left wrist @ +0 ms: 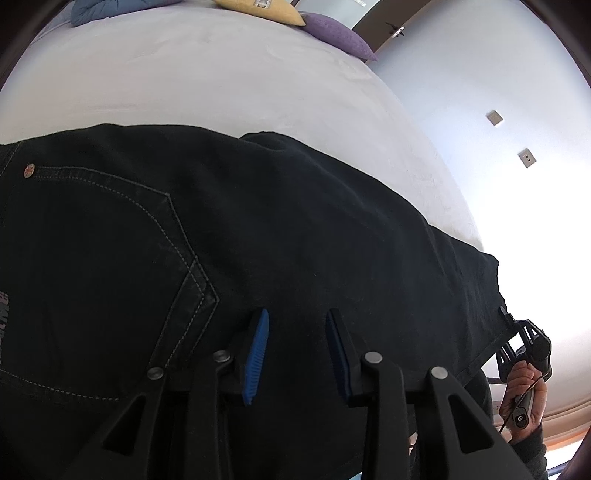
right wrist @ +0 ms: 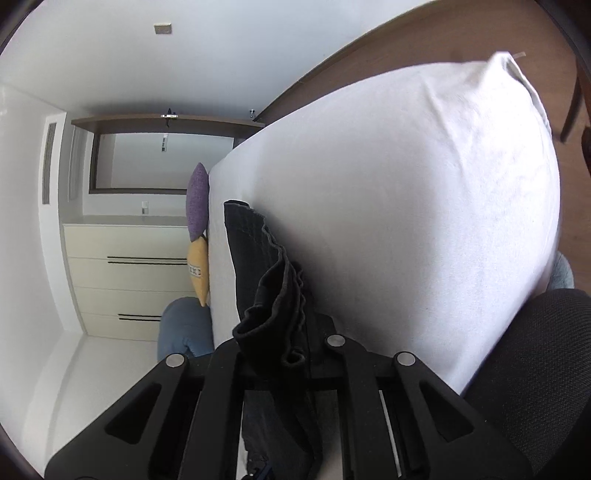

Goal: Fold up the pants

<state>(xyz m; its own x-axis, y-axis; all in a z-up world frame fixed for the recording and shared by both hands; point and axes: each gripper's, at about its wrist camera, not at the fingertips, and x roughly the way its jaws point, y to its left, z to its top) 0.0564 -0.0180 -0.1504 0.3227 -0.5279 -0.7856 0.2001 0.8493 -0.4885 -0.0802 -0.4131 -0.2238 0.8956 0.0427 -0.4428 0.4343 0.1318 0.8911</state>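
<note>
White bed (left wrist: pixel 221 74) bears black pants (left wrist: pixel 258 229); label print unreadable.

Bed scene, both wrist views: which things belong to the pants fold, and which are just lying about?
In the job:
black pants, spread on the bed
left gripper, open above them
right gripper, shut on bunched pants fabric

Lying about:
purple cushion
yellow cushion
blue cushion
white dresser
</note>
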